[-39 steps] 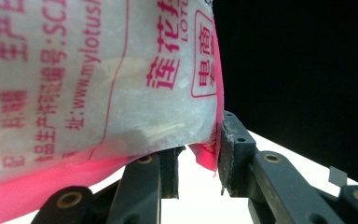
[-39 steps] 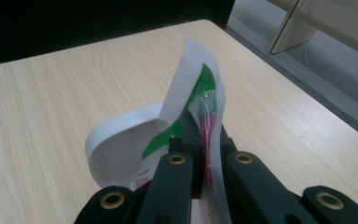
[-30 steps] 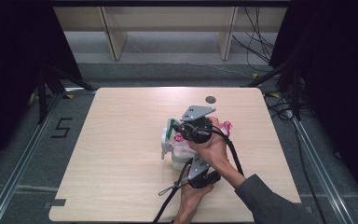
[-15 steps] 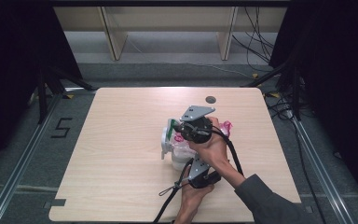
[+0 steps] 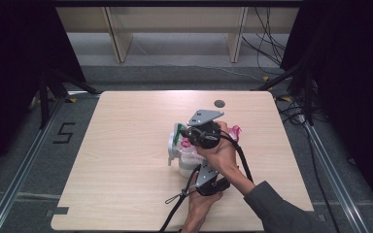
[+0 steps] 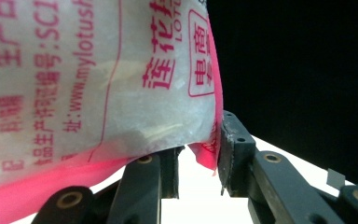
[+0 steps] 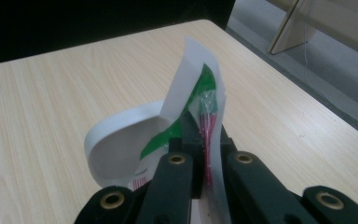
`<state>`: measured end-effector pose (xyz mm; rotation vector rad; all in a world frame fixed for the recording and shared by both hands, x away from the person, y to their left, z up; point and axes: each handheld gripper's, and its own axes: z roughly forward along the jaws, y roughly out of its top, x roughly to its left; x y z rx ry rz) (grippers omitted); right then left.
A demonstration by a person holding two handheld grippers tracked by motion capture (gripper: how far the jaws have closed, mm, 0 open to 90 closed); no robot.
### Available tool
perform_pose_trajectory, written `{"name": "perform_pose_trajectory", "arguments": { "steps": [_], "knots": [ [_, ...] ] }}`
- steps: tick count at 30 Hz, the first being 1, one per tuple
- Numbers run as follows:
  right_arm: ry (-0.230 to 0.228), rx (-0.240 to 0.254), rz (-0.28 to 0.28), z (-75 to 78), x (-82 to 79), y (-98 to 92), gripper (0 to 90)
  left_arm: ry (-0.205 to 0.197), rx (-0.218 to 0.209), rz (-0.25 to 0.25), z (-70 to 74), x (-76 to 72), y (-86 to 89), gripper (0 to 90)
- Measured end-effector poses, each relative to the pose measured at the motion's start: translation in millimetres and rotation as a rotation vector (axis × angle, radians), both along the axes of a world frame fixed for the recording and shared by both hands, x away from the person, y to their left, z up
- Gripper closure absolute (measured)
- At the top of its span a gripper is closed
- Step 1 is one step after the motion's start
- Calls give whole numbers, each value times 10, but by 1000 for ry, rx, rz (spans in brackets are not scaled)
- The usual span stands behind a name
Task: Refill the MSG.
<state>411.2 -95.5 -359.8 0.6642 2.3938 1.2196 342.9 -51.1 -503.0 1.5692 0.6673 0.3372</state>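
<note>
**Two grips on one packet — a tear is the risk**

High view: both hands meet just right of the bench's (image 5: 126,145) centre, the right gripper (image 5: 194,133) at 12 o'clock of the left gripper (image 5: 205,178), a white plastic packet (image 5: 180,154) between them.

Left gripper view: jaws narrowed onto the packet's pink bottom edge (image 6: 204,156); the print is cut off.

Right gripper view: jaws clamped on the packet's white-and-green top flap (image 7: 193,100). Pulling unevenly could rip the film or spill the contents — these stay hidden.

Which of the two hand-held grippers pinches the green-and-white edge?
The right hand-held gripper pinches the green-and-white edge; the left hand-held gripper clamps the pink-printed bag.
</note>
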Motion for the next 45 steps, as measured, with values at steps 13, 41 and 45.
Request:
{"name": "perform_pose_trajectory", "arguments": {
  "steps": [13,41,45],
  "knots": [
    [-2,25,-16,-9,8,-8,900,0,3,-4,3,-2,0,714],
    [-14,2,-1,-22,18,10,900,-7,1,-1,5,0,9,715],
    [-9,3,-4,-24,12,-1,900,-3,2,-5,2,1,2,716]
  ]
}}
